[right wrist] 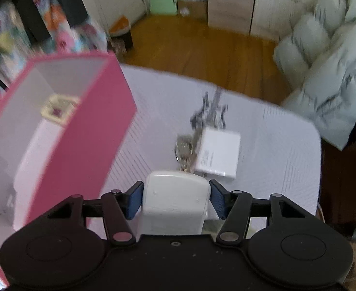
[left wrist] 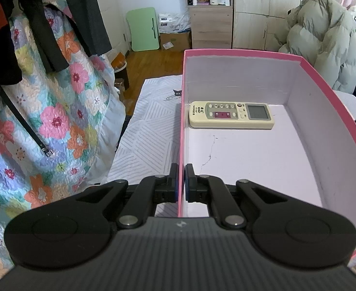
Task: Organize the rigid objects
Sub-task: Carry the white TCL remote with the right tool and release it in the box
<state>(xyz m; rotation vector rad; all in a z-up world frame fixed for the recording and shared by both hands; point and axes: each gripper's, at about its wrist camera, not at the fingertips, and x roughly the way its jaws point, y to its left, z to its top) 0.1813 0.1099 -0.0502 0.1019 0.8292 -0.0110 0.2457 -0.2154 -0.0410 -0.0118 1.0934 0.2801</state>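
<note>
Here, left tongs (left wrist: 181, 181) clenched on pink box (left wrist: 238, 54) wall, right tongs (right wrist: 176, 200) grasping white remote (right wrist: 175, 203).

Worktop (right wrist: 262, 145) under a white cover with a grey line pattern; rounded far corner, wooden floor (right wrist: 214, 48) beyond. On it, left side: pink box (right wrist: 85, 145), open-topped, white inside. To its right, well apart: white flat box (right wrist: 220, 155), with a bunch of keys (right wrist: 185, 148) touching its left edge. Cat print on the cover (left wrist: 176, 93) just beside the pink box's far left corner.
</note>
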